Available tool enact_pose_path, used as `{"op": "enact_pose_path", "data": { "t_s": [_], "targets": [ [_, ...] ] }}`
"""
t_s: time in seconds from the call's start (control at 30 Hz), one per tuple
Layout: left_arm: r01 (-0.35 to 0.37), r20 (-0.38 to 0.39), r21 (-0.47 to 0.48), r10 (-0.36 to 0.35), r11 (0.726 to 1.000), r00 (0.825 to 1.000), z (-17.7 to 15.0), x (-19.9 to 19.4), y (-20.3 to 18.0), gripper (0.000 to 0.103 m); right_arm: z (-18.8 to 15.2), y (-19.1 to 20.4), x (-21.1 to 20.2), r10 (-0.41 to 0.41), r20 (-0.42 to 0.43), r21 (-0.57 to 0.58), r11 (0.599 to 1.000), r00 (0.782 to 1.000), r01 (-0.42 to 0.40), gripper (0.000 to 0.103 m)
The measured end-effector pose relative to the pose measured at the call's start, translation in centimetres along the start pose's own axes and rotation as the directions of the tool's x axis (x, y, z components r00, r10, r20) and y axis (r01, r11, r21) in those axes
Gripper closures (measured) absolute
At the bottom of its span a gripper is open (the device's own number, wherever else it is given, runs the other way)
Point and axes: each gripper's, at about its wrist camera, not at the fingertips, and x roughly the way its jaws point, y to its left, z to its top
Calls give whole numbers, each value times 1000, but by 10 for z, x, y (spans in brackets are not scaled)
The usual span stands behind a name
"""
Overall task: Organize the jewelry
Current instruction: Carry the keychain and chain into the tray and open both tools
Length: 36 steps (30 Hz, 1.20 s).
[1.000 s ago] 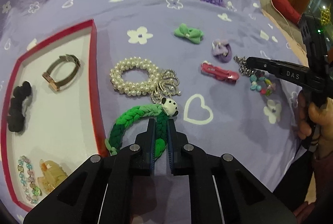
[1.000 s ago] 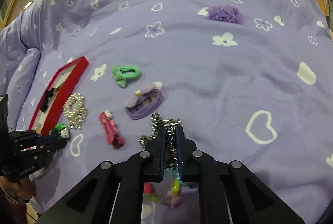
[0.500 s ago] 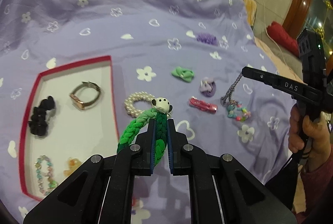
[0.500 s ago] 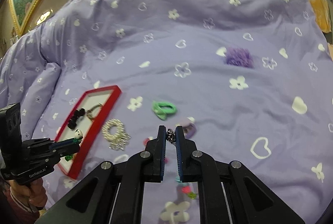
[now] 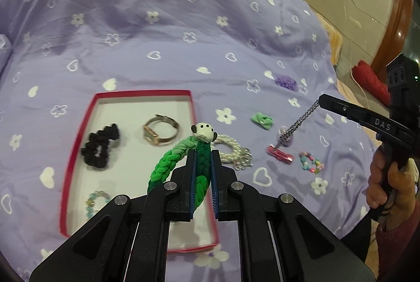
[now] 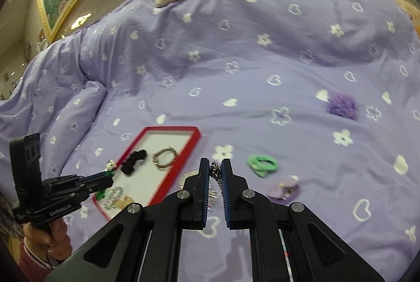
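1. Left hand-held gripper (image 5: 201, 164): jaws closed on the green braided hair tie (image 5: 183, 161), which is lifted, panda charm just past the fingertips.
2. Red tray (image 5: 78, 137) lies directly below and slightly left of this gripper; the tie's long axis runs along the fingers. Judgement: the left gripper is nearer the tray, so it should drop first.
3. Right hand-held gripper (image 6: 215, 174): jaws pinched on a metal chain (image 5: 296, 124) hanging free over the bed (image 5: 183, 32).
4. Tray sits left of and below the right gripper, apart from it.
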Motion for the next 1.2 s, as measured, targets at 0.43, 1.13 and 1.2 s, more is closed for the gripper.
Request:
{"op": "enact_pose_path", "data": {
  "t_s": [0.43, 1.13, 1.2],
  "targets": [
    [-83, -9, -84, 82, 993, 997, -8, -5, 56, 95, 19, 79, 33, 134, -15, -106, 985, 991, -135, 95],
    [-162, -124, -123, 147, 979, 981, -9, 60, 110, 95, 4, 129, 133, 196, -176, -120, 968, 965, -218, 95],
    [-161, -135, -123, 144, 979, 980, -10, 66, 113, 95, -2, 125, 145, 189, -202, -103, 972, 961, -213, 95]
  ]
}}
